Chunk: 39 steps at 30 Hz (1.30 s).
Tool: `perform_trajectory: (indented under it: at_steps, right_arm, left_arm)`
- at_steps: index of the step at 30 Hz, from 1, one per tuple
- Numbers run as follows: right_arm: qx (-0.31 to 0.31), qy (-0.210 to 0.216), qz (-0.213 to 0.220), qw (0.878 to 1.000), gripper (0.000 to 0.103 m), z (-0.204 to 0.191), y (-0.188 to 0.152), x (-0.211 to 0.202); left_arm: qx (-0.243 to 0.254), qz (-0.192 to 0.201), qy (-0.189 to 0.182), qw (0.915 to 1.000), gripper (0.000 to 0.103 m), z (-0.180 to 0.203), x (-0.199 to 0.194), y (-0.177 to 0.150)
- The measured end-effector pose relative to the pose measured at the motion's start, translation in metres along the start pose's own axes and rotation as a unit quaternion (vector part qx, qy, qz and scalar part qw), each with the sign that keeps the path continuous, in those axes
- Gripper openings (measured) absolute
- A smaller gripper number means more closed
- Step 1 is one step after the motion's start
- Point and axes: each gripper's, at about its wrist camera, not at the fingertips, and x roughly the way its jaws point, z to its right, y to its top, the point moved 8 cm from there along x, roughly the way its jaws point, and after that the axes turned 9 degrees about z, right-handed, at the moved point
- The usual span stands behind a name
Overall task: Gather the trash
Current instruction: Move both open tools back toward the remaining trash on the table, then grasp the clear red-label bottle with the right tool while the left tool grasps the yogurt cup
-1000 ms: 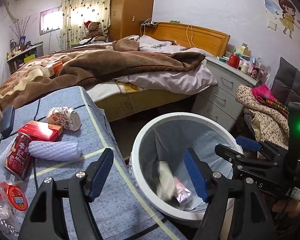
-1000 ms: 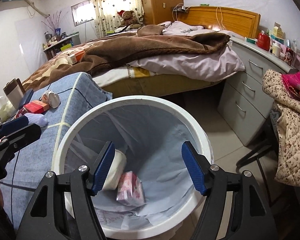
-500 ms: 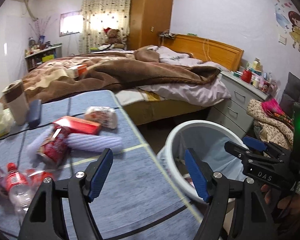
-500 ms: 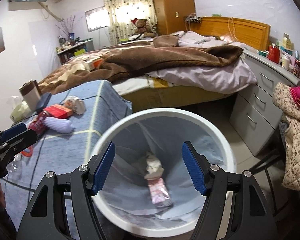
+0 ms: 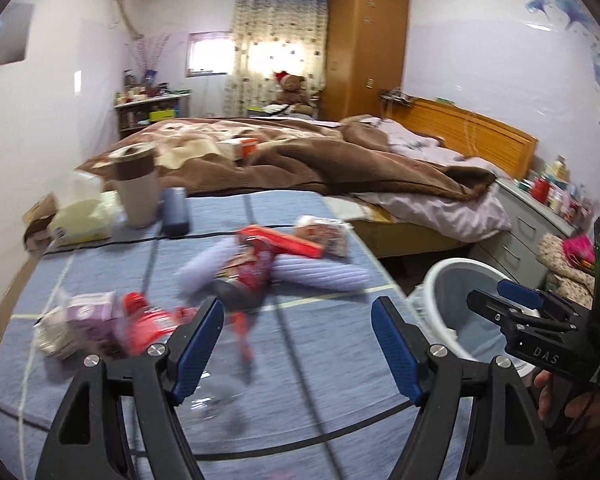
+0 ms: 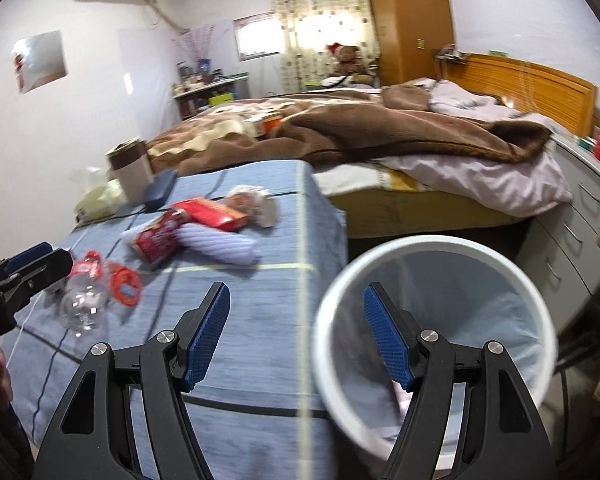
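Surface (image 5: 100, 380): blue cloth, dark and pale grid lines. Bin (image 6: 539, 288): white rim. Box (image 6: 212, 212): red. Foam sleeve (image 6: 224, 246): lilac, ribbed.

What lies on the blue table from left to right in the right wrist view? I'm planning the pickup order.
Clear plastic bottle → red round lid → red can → ribbed lavender foam sleeve → crumpled paper cup.

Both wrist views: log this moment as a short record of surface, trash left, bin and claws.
surface: blue cloth-covered table
trash left: red snack pouch, red flat box, lilac ribbed foam sleeve, clear plastic bottle with red label
bin: white round bin with pale liner, beside table
left claw: open, jaws just opening, nothing between
right claw: open, empty
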Motion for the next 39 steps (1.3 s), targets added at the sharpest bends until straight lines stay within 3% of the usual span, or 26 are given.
perform_trajectory:
  at_steps: [10, 13, 20, 29, 39]
  right_arm:
    - [-0.034, 0.077, -0.006, 0.996, 0.071, -0.073, -0.002, 0.011]
    - [-0.054, 0.091, 0.013, 0.994, 0.071, -0.095, 0.000, 0.014]
    - [-0.054, 0.147, -0.021, 0.988, 0.071, -0.141, -0.008, 0.028]
    - [-0.103, 0.173, -0.059, 0.978, 0.071, -0.194, -0.027, 0.041]
    - [-0.147, 0.167, -0.094, 0.970, 0.071, -0.219, -0.041, 0.059]
  left_arm:
    - [-0.024, 0.007, 0.072, 0.9971, 0.079, -0.087, -0.027, -0.011]
    - [-0.037, 0.005, 0.081, 0.9960, 0.081, -0.110, -0.032, -0.016]
    - [-0.038, -0.004, 0.108, 0.9934, 0.082, -0.152, -0.039, -0.027]
    - [-0.038, -0.027, 0.118, 0.9920, 0.083, -0.200, -0.043, -0.039]
    - [-0.023, -0.067, 0.090, 0.9934, 0.083, -0.226, -0.015, -0.046]
